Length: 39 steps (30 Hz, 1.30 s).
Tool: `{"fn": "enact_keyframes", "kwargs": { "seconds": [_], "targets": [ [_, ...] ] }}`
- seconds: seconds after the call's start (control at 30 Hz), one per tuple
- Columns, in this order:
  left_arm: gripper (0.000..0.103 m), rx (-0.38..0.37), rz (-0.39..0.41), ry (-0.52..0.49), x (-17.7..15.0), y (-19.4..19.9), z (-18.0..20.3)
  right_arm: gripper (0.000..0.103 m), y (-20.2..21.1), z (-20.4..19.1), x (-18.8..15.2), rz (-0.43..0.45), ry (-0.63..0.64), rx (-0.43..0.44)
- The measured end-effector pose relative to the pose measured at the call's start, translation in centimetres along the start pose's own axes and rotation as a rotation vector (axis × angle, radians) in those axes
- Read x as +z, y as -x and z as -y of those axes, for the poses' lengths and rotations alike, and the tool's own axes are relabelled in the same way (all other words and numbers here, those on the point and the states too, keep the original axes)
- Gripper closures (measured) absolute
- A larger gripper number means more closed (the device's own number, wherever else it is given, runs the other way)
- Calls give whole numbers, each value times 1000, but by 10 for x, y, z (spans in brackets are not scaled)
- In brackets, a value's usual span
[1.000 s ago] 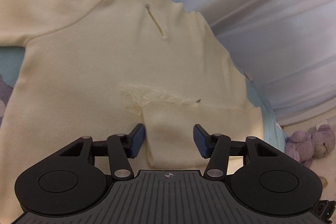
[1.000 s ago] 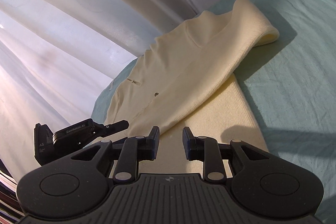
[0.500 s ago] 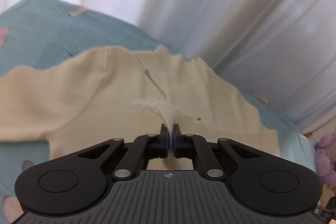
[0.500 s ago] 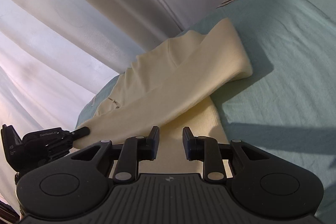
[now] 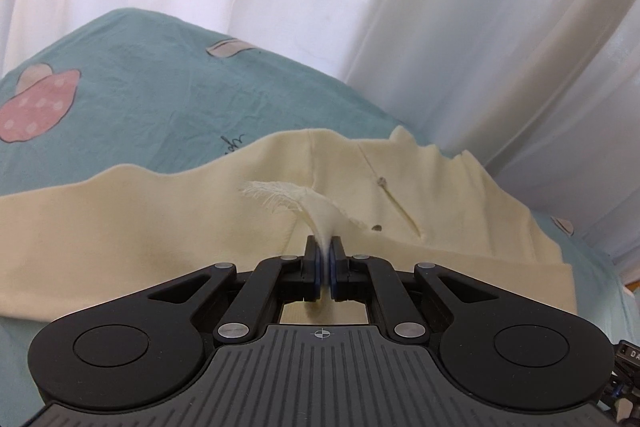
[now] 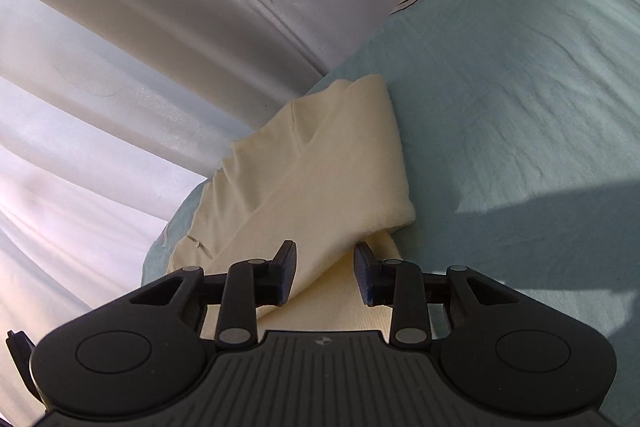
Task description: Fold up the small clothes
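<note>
A pale yellow top (image 5: 160, 227) lies spread on the teal bed sheet (image 5: 140, 99). My left gripper (image 5: 325, 259) is shut on the frayed cuff (image 5: 296, 199) of its sleeve, which rises pinched out of the jaws. In the right wrist view the same top (image 6: 320, 179) shows a sleeve folded across its body. My right gripper (image 6: 325, 273) hovers just over the near part of the cloth. Its jaws are opening, the folded edge runs between the fingertips, and the pads do not press on it.
White curtains (image 5: 360, 7) hang close behind the bed and fill the left of the right wrist view (image 6: 140, 47). The sheet carries a pink mushroom print (image 5: 36, 107). Bare teal sheet (image 6: 520, 107) stretches to the right of the top.
My left gripper closed on the frayed cuff and lifted it while tilting upward. My right gripper slid along the top, its jaws now wider; the left gripper has nearly left its view.
</note>
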<state>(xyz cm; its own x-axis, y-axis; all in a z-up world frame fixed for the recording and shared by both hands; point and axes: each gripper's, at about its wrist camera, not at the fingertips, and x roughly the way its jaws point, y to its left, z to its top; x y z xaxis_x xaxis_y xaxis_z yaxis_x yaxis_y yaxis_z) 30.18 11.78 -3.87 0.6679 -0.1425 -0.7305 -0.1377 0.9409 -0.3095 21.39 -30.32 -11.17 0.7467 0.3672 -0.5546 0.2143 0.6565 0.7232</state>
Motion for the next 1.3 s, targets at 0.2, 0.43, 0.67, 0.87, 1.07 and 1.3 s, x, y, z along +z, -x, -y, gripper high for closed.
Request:
{"fn": "enact_keyframes", "kwargs": {
  "seconds": [0.2,0.43,0.67,0.87,1.07,1.3],
  "targets": [
    [97,34,0,-48,-2,-10,5,97,-14,-8,6,31,88,-72],
    [97,15,22,-113,-2,-23,16,97,-6,-11,10,150,163,-178],
    [96,93,-8,-148,-9,-48,15,97,-12,-19,3,166,296,-251],
    [91,133,-2,-205,-13,-53,17,97,-21,-30,-3,176,423,-341],
    [78,288,104,-181,-13,-25,5,93,3,-29,0,131,367,-279],
    [63,205,162,-185,-29,0,16,88,20,-62,-16,224,454,-311]
  ]
}}
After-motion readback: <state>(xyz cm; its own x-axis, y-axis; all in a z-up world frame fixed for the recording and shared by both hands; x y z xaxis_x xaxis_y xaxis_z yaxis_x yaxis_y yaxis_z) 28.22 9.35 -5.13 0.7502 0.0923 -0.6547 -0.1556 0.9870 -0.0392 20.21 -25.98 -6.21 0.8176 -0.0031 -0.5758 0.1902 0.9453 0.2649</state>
